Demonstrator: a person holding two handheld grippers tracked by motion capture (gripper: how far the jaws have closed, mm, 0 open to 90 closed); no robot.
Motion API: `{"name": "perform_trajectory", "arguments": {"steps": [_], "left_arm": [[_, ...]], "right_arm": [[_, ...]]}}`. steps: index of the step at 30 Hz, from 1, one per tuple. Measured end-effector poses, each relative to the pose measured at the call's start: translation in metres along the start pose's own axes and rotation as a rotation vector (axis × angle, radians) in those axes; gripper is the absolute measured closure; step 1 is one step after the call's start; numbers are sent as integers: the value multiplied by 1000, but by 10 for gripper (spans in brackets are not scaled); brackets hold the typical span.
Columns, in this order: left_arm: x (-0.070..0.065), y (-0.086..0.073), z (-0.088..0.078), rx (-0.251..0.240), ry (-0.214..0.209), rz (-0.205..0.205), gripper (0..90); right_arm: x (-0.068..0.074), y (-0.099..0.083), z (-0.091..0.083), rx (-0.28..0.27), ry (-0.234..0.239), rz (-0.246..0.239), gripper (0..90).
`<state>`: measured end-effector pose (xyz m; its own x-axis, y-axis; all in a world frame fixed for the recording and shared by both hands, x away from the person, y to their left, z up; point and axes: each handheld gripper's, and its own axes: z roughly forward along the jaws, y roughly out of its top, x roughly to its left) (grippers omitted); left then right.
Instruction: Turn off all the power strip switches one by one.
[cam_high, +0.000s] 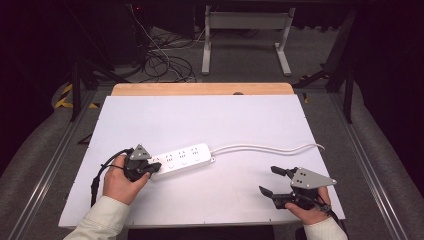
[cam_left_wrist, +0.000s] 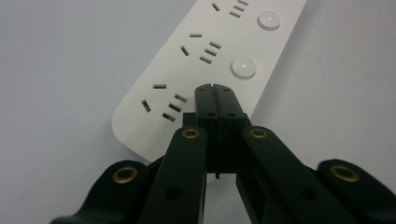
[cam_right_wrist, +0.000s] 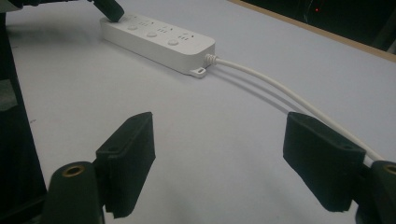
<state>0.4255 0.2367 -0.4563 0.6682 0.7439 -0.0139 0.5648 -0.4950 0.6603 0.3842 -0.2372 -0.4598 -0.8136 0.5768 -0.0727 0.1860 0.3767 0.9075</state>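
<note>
Left gripper (cam_left_wrist: 215, 88): jaws pressed together with nothing between, tips on the end switch of the power strip (cam_left_wrist: 205, 60).
Hidden: that end switch, covered by the tips in the left gripper view; two round switches visible beyond, toward 1 o'clock.
Right gripper (cam_right_wrist: 219, 140): jaws spread wide, holding nothing, over bare table (cam_high: 200, 115).
Power strip place: table middle, at 10 o'clock from the right gripper.
Cord (cam_high: 270, 147): runs off toward 3 o'clock; its far end hard to make out.
</note>
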Motion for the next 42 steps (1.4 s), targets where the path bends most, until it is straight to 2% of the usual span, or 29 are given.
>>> {"name": "perform_trajectory", "arguments": {"steps": [8,22,24,29,34,36,37,40,41,42], "left_arm": [[-2,1,3,-5,-6,4,900],[-3,-1,1,-9,-12,-22,900],[-3,0,1,-2,-6,-11,900],[-3,-1,1,-6,-7,-13,900],[-2,-2,2,-2,-2,-38,900],[-3,-2,2,0,1,-35,900],[-4,-2,2,-8,13,-21,900],[-6,-2,3,-17,23,-23,900],[-7,-1,0,-37,19,-29,900],[-7,1,-2,-42,31,-18,900]], "right_arm": [[0,0,0,2,4,-3,261],[1,0,-1,-3,5,-3,259],[1,0,-1,0,7,-6,259],[2,0,-1,-2,7,-7,258],[2,0,-1,-5,11,-6,258],[3,1,-1,-6,12,-7,257],[3,1,-1,-6,12,-8,257],[3,1,-1,-7,14,-7,257],[3,0,-1,-6,15,-8,257],[3,0,-1,-8,15,-8,257]]}}
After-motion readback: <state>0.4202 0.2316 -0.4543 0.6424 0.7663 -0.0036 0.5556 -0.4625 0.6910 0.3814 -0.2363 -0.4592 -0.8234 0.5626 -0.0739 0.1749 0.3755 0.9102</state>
